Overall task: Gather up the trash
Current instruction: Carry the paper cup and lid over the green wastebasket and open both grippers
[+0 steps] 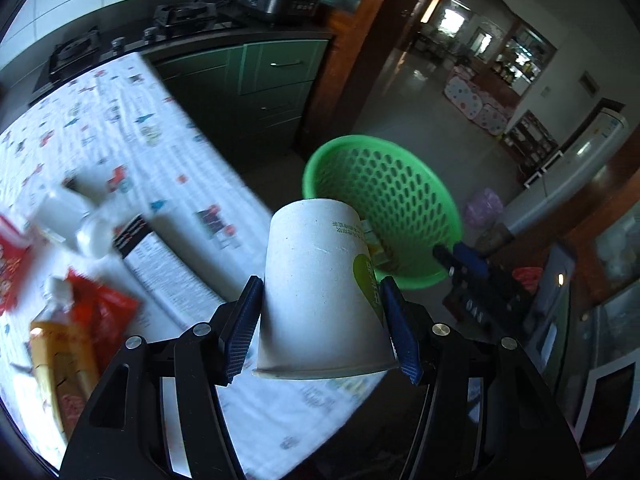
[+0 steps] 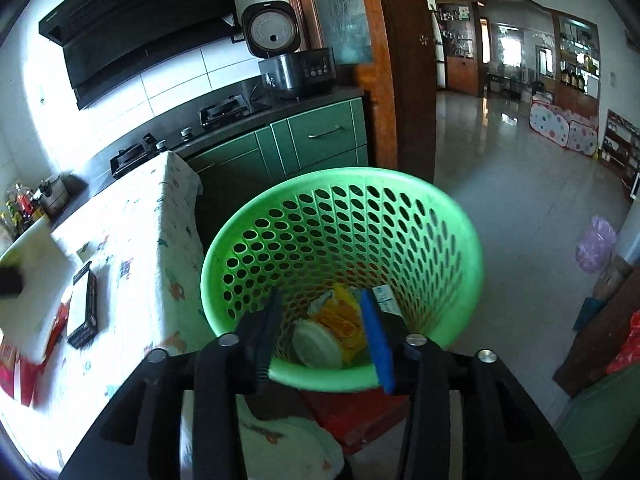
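My left gripper [image 1: 320, 288] is shut on a white paper cup [image 1: 316, 280] with a green heart mark, held upside down above the table edge, just short of the green perforated basket [image 1: 400, 200]. My right gripper [image 2: 324, 300] grips the near rim of that basket [image 2: 460, 216], one finger inside and one outside, and holds it tilted toward the table. Inside the basket lie a yellow wrapper [image 2: 344, 320], a round white lid [image 2: 316, 344] and a small carton [image 2: 384, 300]. The right gripper also shows in the left wrist view [image 1: 460, 260].
The table wears a white patterned cloth [image 1: 132, 128]. On it lie a white bottle [image 1: 72, 216], red wrappers [image 1: 104, 308], an orange pouch [image 1: 60, 352] and a printed box [image 1: 160, 264]. A stove and green cabinets [image 2: 320, 140] stand behind. Tiled floor lies to the right.
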Action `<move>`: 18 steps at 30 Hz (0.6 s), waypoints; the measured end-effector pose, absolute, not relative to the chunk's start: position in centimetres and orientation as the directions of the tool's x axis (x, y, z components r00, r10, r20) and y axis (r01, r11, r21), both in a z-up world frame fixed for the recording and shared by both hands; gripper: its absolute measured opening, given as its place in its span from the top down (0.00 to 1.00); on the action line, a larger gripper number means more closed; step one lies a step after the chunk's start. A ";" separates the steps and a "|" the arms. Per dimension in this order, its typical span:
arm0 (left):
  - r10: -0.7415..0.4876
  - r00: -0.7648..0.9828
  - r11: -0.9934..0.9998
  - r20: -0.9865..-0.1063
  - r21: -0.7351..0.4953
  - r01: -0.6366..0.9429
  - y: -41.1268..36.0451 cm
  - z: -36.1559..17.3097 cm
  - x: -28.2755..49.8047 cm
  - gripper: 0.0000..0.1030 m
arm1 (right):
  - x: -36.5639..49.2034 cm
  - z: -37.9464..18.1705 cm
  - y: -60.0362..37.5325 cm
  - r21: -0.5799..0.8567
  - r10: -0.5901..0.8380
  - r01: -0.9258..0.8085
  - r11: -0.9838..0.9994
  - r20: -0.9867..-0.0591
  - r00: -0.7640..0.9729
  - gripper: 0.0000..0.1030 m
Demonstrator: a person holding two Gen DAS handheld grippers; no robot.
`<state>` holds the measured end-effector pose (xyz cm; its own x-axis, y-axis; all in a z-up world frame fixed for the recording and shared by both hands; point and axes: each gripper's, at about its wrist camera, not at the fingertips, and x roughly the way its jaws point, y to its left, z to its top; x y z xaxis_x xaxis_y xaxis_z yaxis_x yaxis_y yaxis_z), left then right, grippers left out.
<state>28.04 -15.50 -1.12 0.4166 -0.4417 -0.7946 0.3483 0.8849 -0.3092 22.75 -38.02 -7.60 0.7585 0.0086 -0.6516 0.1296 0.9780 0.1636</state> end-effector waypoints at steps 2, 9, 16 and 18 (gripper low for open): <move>-0.456 0.411 0.876 -0.790 -0.315 0.366 -17.0 -1.2 28.7 0.43 | 21.6 -7.5 -38.2 0.152 0.005 0.122 0.981 -0.645 0.764 0.54; -0.503 0.384 0.846 -0.775 -0.350 0.402 -22.3 -2.3 30.9 0.42 | 18.1 -7.5 -38.5 0.146 0.028 0.084 0.986 -0.631 0.775 0.44; -0.505 0.365 0.844 -0.782 -0.358 0.400 -25.7 -5.0 32.6 0.41 | 16.4 -8.4 -37.6 0.107 0.027 0.053 0.993 -0.629 0.777 0.38; -0.506 0.360 0.843 -0.784 -0.361 0.399 -26.4 -5.7 32.8 0.40 | 16.1 -8.7 -37.6 0.104 0.028 0.049 0.993 -0.631 0.775 0.38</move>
<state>32.80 -26.38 -5.66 0.3598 -0.5060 -0.7839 0.3994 0.8428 -0.3607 16.13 -37.57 -8.65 0.7752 0.0281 -0.6310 0.0486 0.9934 0.1040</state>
